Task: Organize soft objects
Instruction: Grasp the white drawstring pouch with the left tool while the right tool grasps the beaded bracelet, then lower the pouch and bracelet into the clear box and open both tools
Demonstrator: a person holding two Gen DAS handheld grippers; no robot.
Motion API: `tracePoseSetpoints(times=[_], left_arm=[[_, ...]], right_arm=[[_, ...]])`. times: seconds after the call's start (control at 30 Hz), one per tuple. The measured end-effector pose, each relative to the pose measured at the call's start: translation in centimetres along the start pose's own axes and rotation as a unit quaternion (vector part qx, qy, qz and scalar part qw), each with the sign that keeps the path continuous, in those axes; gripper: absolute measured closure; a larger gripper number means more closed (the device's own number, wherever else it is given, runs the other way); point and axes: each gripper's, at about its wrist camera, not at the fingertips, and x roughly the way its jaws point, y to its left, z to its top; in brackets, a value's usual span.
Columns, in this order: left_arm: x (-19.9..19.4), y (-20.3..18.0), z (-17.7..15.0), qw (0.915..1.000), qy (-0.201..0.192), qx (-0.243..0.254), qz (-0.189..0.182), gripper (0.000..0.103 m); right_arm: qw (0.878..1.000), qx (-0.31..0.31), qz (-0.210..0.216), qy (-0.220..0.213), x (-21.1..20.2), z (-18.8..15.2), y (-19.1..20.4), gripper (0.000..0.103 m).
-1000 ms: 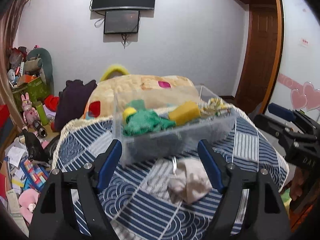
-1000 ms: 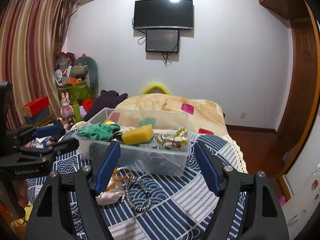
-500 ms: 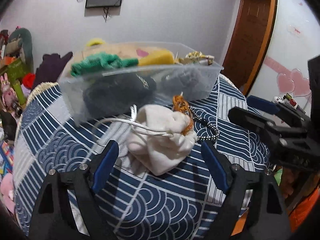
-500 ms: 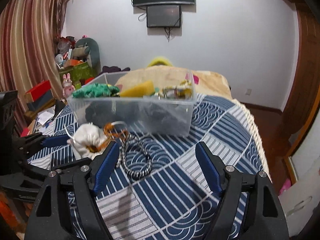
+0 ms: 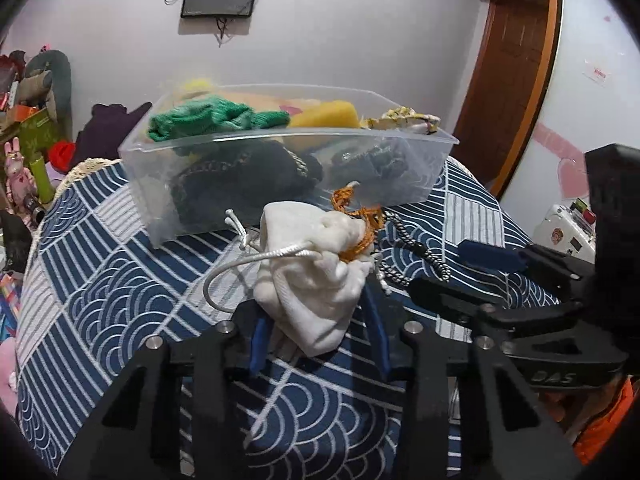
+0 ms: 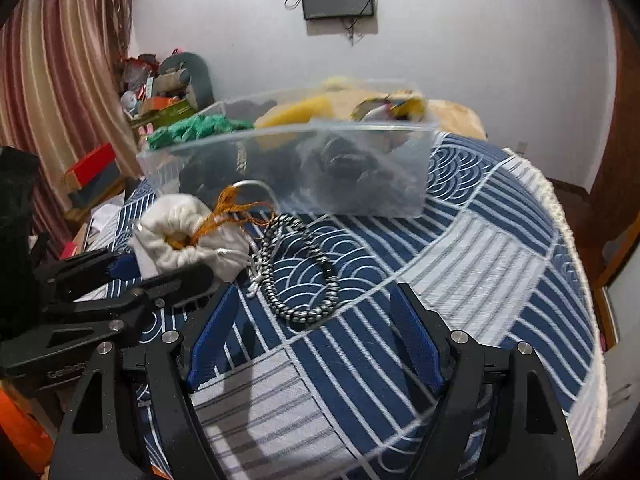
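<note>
A white drawstring pouch (image 5: 316, 280) with an orange cord lies on the blue patterned cloth in front of a clear plastic bin (image 5: 280, 160). My left gripper (image 5: 318, 336) is shut on the pouch's near end; it also shows in the right wrist view (image 6: 160, 276), holding the pouch (image 6: 188, 232). My right gripper (image 6: 312, 344) is open and empty, just short of a black-and-white braided cord (image 6: 300, 276). The bin (image 6: 304, 168) holds a green knit, a yellow sponge and dark items.
The table cloth (image 6: 460, 272) drops off at the right edge. Toys and boxes (image 5: 28, 128) clutter the left side of the room. A wooden door (image 5: 512, 60) stands at the right. The right gripper shows in the left wrist view (image 5: 472, 276).
Both grippers moved forward and down toward the table. My left gripper went from open to closed around the white pouch. The right gripper stayed open and neared the braided cord.
</note>
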Motion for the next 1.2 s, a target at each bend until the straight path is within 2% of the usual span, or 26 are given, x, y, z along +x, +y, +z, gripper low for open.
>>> tracePoseSetpoints(times=[0.07, 0.2, 0.4, 0.47, 0.53, 0.73, 1.03, 1.2], left_arm=[[-0.8, 0.7, -0.2, 0.9999, -0.011, -0.011, 0.008, 0.065], [-2.1, 2.4, 0.2, 0.9988, -0.026, -0.036, 0.021, 0.066], [-3.9, 3.4, 0.8, 0.9969, -0.049, -0.057, 0.023, 0.066], [-4.3, 3.4, 0.9, 0.9967, -0.053, -0.058, 0.021, 0.066], [-4.6, 3.0, 1.0, 0.9967, -0.056, -0.057, 0.015, 0.066], [-6.3, 2.1, 2.0, 0.9955, -0.084, -0.041, 0.015, 0.066], [-8.6, 2.1, 5.2, 0.9909, -0.13, -0.031, 0.016, 0.066], [-9.1, 1.8, 7.4, 0.9869, -0.157, -0.013, 0.036, 0.066]], right_arm=[[1.0, -0.005, 0.002, 0.009, 0.6, 0.1, 0.3, 0.04], [1.0, -0.02, -0.02, 0.012, 1.1, 0.3, 0.8, 0.045], [0.998, -0.048, -0.044, 0.006, 0.7, 0.1, 1.2, 0.071], [0.997, -0.056, -0.044, 0.005, 0.5, 0.0, 1.3, 0.083], [0.997, -0.059, -0.04, 0.005, 0.3, -0.1, 1.3, 0.087], [0.998, -0.056, -0.022, -0.007, -1.2, 0.1, 1.1, 0.09], [0.995, -0.046, -0.022, -0.087, -6.0, 2.9, 0.4, 0.09], [0.991, -0.041, -0.024, -0.128, -7.3, 5.3, 0.4, 0.09]])
